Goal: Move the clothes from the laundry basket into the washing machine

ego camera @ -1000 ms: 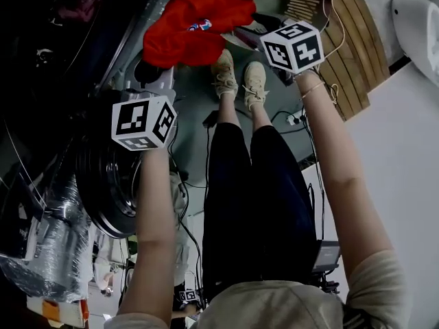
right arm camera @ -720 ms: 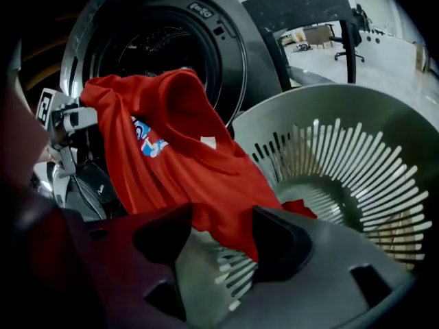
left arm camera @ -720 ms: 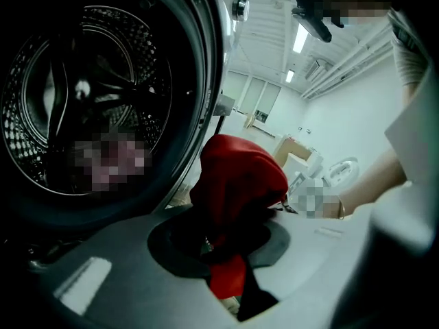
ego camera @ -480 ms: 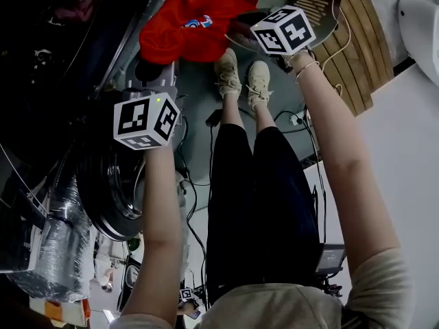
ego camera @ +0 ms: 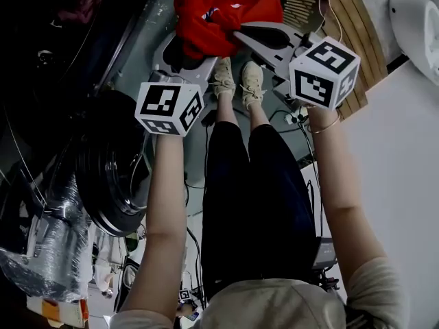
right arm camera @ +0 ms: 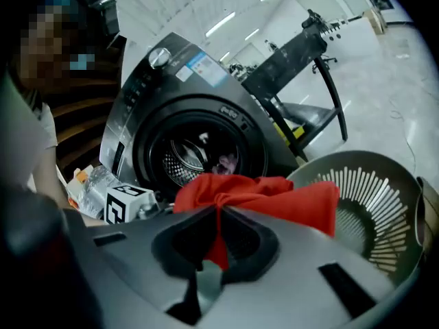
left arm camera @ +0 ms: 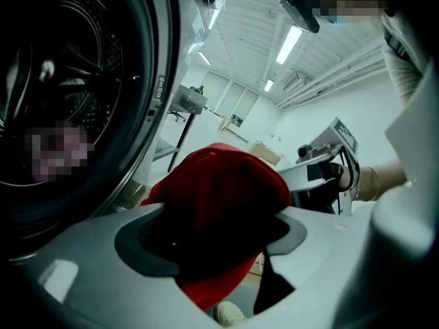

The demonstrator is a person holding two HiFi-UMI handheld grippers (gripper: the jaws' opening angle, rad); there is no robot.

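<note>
The floor [right arm camera: 401, 81] carries the laundry basket [right arm camera: 374, 204] and washing machine [right arm camera: 171, 94].

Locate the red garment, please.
The red garment is top centre in the head view, pinched by the right gripper, whose jaws just closed, above the shoes.

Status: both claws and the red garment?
Right claw just closing, shut on red garment. Left claw just opening, garment loose between its jaws. Washer drum open, nothing blocking it.

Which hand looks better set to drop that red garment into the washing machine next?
Probably the right. The right gripper has just been closing on the red garment and faces the open washing machine. The left gripper has just been opening, garment lying between its parted jaws.
</note>
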